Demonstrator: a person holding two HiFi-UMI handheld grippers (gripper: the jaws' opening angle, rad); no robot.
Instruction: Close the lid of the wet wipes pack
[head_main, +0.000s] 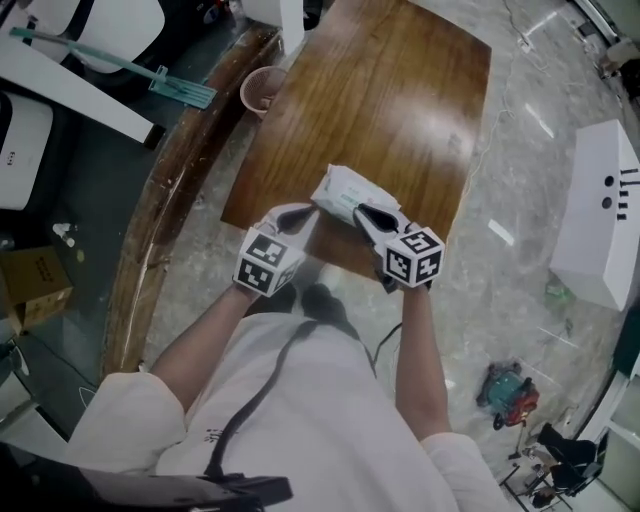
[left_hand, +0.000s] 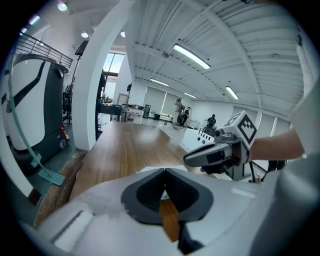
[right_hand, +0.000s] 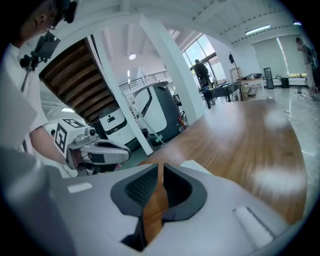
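Head cam steep down over table (head_main: 400, 110), gripper cams low along it, right cam catches left gripper (right_hand: 122, 151).

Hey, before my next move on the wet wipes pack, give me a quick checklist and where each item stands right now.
1. Wet wipes pack in view on the wooden table: ok.
2. Lid closed: cannot tell.
3. Left gripper jaws together: ok; pinching the pack: cannot tell.
4. Right gripper jaws together, nothing between: ok.
5. Cup well apart from the pack: ok.
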